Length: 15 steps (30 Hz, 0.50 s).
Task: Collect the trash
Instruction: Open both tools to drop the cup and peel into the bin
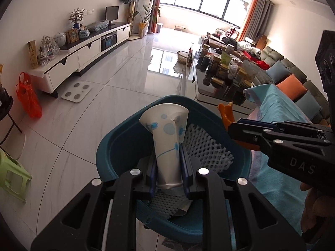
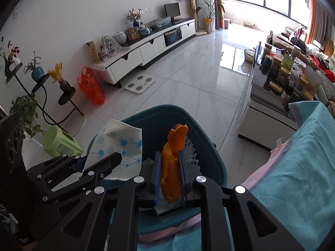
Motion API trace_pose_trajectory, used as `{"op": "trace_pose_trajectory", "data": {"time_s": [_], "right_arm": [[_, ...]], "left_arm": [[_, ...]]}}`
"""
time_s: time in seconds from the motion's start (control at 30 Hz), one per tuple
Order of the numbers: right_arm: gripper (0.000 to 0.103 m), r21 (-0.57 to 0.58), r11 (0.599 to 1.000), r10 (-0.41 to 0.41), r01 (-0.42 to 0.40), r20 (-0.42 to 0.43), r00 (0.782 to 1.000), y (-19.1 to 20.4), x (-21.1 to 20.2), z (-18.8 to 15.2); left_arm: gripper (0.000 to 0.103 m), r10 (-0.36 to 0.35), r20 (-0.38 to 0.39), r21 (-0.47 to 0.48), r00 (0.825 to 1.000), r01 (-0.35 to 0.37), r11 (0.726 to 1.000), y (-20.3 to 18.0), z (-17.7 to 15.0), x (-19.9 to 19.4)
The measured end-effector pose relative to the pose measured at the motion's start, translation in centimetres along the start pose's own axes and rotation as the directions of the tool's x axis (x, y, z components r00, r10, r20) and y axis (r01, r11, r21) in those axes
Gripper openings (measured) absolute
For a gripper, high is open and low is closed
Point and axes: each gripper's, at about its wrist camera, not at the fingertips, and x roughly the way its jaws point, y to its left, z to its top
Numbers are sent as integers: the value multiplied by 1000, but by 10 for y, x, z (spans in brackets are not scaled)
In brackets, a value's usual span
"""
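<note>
My left gripper is shut on a crushed white paper cup with blue dots and holds it over the teal trash bin. White foam netting lies inside the bin. My right gripper is shut on an orange peel, held above the same bin. The peel's tip shows in the left wrist view beside the right gripper. The cup and the left gripper show at the left of the right wrist view.
A turquoise cloth covers the surface to the right. A coffee table with jars stands beyond it, a sofa further right. A green stool, plant stand and red bag stand left by the white TV cabinet.
</note>
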Motion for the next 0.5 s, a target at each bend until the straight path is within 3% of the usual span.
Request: {"op": "trace_pose_trajectory", "data": {"time_s": [0.1,0.17,0.23,0.37,0.43,0.5], "right_arm": [[18,-7,1000,-9,9,-25,1000,0,8,3],[21,2,1000,1,-1,-32,999,-2,10,4],[44,11,1000,-10,10,-31,999,-4,11,4],[45,37,999,-6,7,-13,1000,-12,7,1],[45,50,999,-2,2,1,1000,-17,2,1],[45,62,998,-6,5,22,1000,-22,-5,-2]], "left_arm": [[22,0,-30,-10,1000,0,1000,2,-2,12],[28,-3,-36,-22,999,2,1000,4,-4,15],[41,8,-27,-23,1000,-9,1000,4,-3,17],[48,15,-23,-41,1000,-16,999,7,-2,20],[61,18,-9,-56,1000,-19,998,9,-1,18],[65,18,0,-64,1000,-18,998,11,-1,12]]}}
